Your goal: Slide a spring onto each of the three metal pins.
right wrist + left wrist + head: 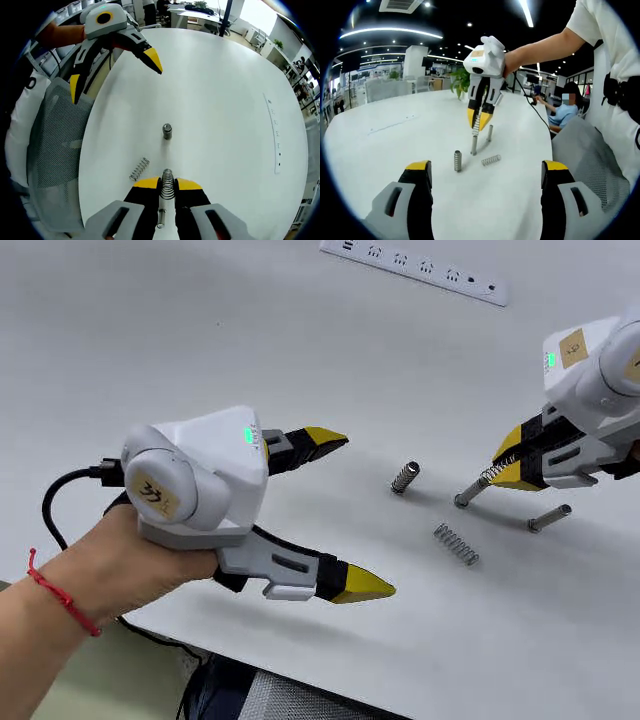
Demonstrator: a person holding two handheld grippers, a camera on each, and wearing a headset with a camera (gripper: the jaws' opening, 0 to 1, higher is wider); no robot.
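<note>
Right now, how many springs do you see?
3. One spring sits on the standing pin; a loose spring lies on the table; a third spring is held in the right gripper fingers over a tilted pin. None seems hidden.

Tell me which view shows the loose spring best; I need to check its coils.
Head view: the loose spring lies flat in the open, coils distinct. Left gripper view shows it small, side-on; right gripper view shows it small too.

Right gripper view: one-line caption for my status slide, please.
Right gripper holding a spring on a pin, one spring-fitted pin upright ahead, a loose spring lying on the white table.
</note>
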